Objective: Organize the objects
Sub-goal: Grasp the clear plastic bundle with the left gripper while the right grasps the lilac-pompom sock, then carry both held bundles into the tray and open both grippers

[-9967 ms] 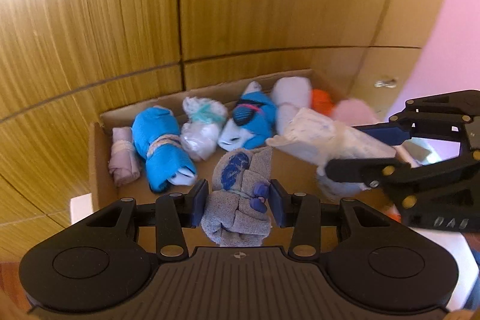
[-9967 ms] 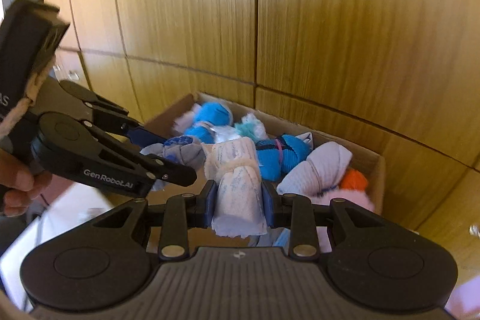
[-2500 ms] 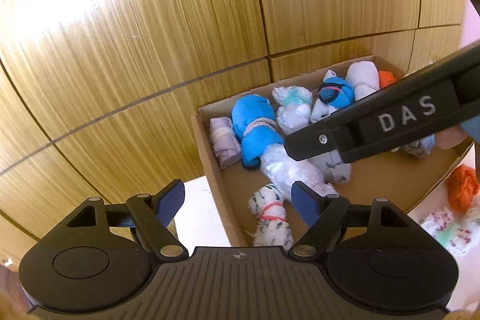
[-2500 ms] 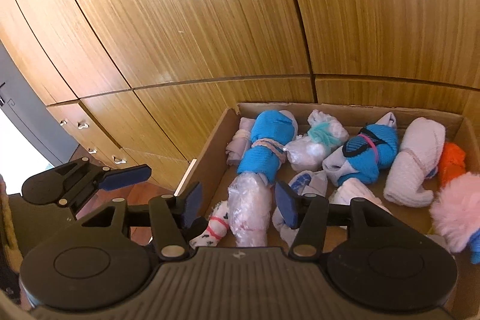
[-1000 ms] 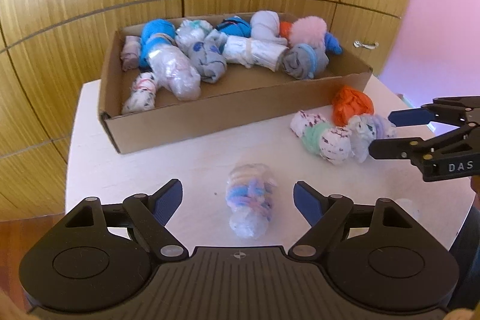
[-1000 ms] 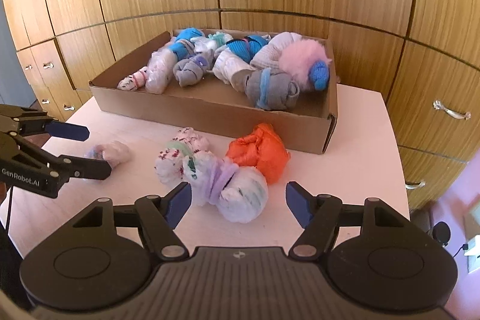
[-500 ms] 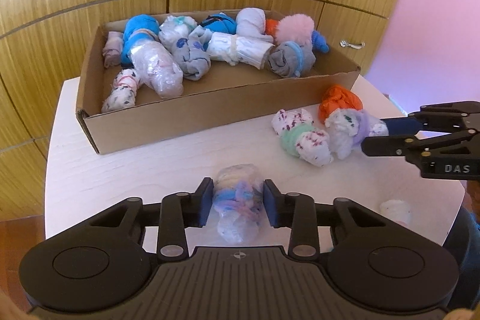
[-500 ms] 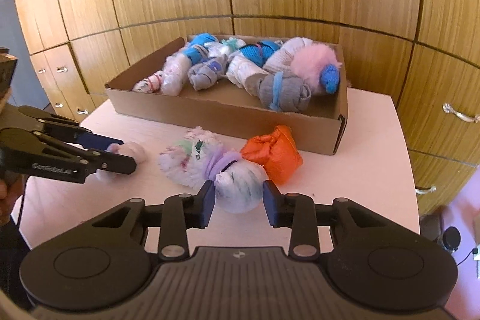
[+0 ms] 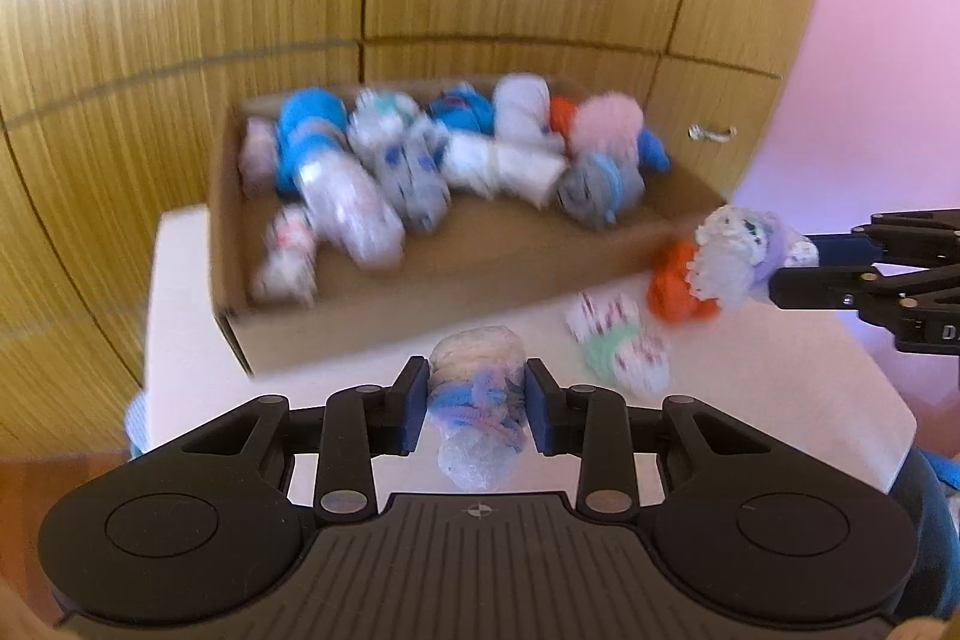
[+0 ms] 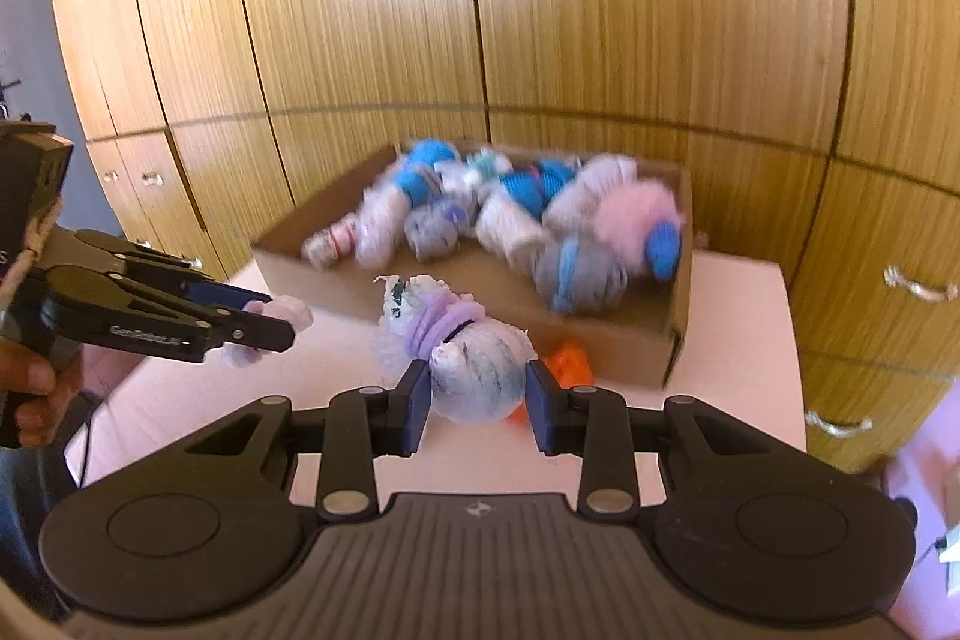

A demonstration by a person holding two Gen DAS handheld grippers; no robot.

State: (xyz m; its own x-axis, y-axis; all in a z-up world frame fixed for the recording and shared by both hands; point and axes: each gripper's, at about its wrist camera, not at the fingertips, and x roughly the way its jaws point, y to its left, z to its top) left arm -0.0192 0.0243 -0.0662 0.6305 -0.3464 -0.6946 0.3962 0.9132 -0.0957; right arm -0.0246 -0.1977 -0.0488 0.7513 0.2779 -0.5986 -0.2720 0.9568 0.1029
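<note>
My left gripper (image 9: 477, 403) is shut on a white sock roll with blue and pink bands (image 9: 477, 394), held above the white table (image 9: 372, 376). My right gripper (image 10: 477, 394) is shut on a white sock roll with a purple band (image 10: 465, 340), also lifted; it shows at the right of the left wrist view (image 9: 744, 250). The cardboard box (image 9: 420, 304) ahead holds several rolled socks. An orange roll (image 9: 675, 286) and a white-and-green roll (image 9: 618, 340) lie on the table in front of the box.
Wooden cabinet doors (image 10: 540, 10) stand behind the box, with drawer handles (image 10: 921, 283) at the right. The left gripper and the hand holding it show at the left of the right wrist view (image 10: 264, 322). A pink wall (image 9: 870, 40) is at the right.
Both grippers, shut on their sock rolls half a second ago, have lifted them off the table and moved toward the box. The view is blurred with motion.
</note>
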